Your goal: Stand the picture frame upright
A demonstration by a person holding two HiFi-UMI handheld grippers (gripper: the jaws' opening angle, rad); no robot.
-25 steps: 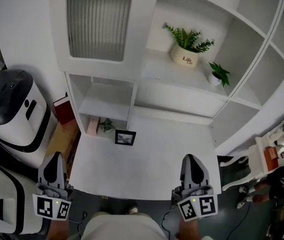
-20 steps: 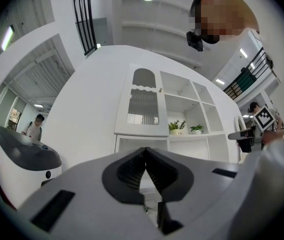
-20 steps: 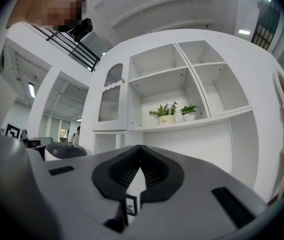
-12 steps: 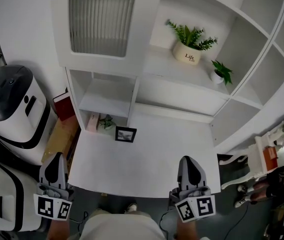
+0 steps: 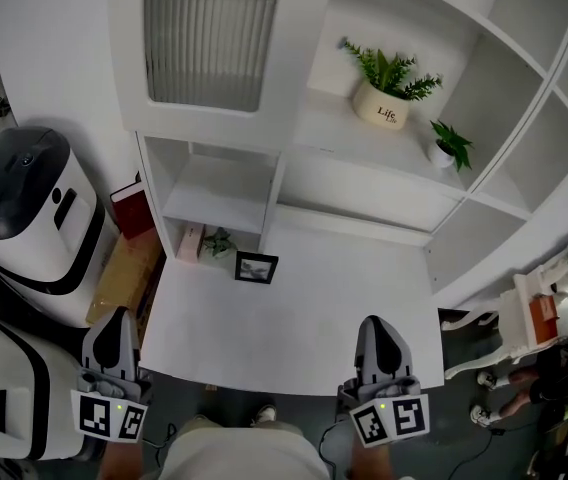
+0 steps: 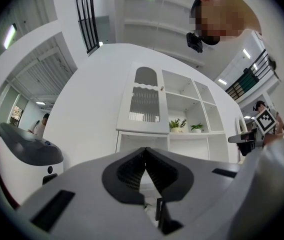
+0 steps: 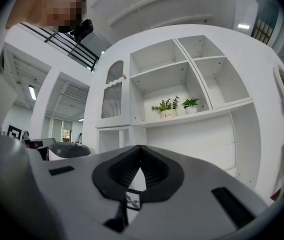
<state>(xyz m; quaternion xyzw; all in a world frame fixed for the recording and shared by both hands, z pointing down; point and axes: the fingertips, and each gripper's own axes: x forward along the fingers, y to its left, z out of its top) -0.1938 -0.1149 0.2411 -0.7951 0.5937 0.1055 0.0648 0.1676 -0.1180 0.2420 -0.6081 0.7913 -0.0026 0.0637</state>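
Note:
A small black picture frame [image 5: 256, 268] is on the white desk top [image 5: 344, 308], near its far left side, just in front of the low shelf opening. From here I cannot tell whether it lies flat or leans. It also peeps through the right gripper's jaws as a small dark picture frame [image 7: 132, 200]. My left gripper [image 5: 114, 325] is held off the desk's near left corner, shut and empty. My right gripper [image 5: 376, 331] hovers over the desk's near edge at the right, also shut with nothing in it. Both are well short of the frame.
A pink box [image 5: 190, 241] and a small green plant [image 5: 219, 242] sit in the low shelf cubby behind the frame. Two potted plants [image 5: 388, 88] stand on the upper shelf. A large white and black machine [image 5: 24, 218] stands left of the desk. A person's legs [image 5: 524, 393] show at right.
The head view has shifted slightly, so the shelf and frame sit a little lower and to the right. Both grippers stay shut near the desk's front edge, a little lower in view.

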